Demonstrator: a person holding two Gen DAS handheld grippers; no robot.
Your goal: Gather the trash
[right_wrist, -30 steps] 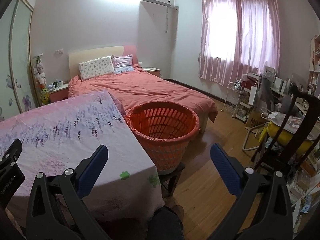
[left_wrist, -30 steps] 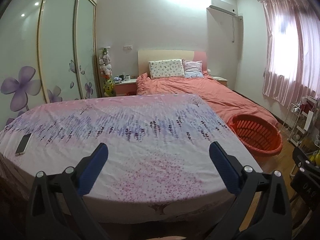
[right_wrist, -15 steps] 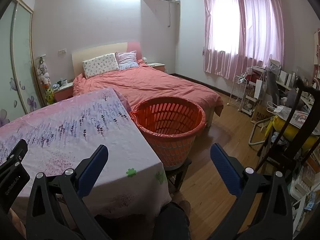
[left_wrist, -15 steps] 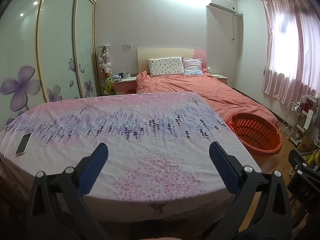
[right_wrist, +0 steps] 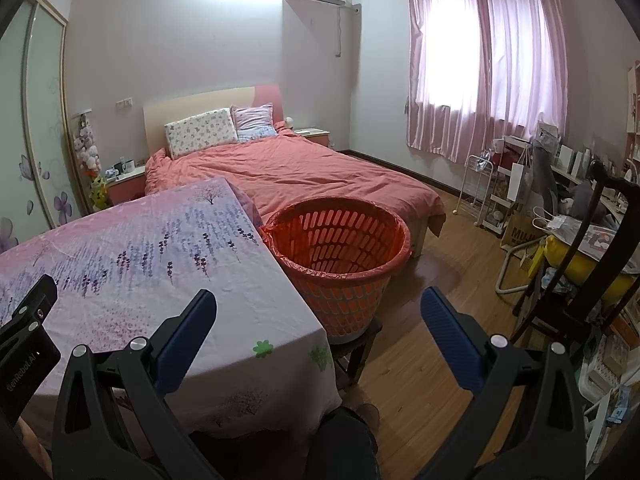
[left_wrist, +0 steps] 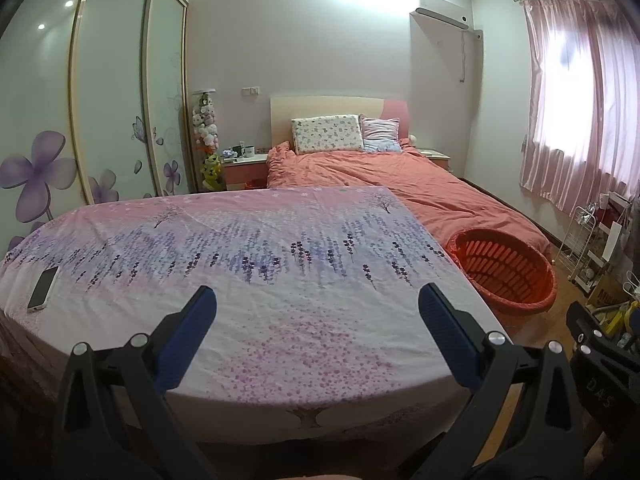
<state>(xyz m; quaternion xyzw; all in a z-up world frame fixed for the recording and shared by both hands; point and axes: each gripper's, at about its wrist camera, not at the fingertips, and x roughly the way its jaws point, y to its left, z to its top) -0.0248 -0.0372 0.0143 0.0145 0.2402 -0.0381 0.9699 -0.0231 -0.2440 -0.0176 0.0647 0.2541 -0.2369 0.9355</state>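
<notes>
An orange lattice basket [right_wrist: 340, 256] lined with an orange bag stands on a low stool at the right end of the table, also seen as the basket [left_wrist: 504, 276] in the left wrist view. My left gripper [left_wrist: 316, 300] hangs open over the near edge of the table with its pink floral cloth [left_wrist: 248, 264], nothing between its blue pads. My right gripper [right_wrist: 318, 304] is open too, in front of the basket and above the table's right corner. I see no trash on the cloth.
A phone [left_wrist: 43, 288] lies at the table's left edge. Behind stand a bed with an orange cover [right_wrist: 304, 172], a nightstand [left_wrist: 244, 168] and a sliding wardrobe [left_wrist: 80, 100]. A dark chair [right_wrist: 588, 264] and cluttered shelves [right_wrist: 504, 188] fill the right side. A person's knee [right_wrist: 344, 440] shows below.
Both cameras have drifted slightly: the right view has tilted so the basket sits a little higher and nearer. Both grippers stay open and empty.
</notes>
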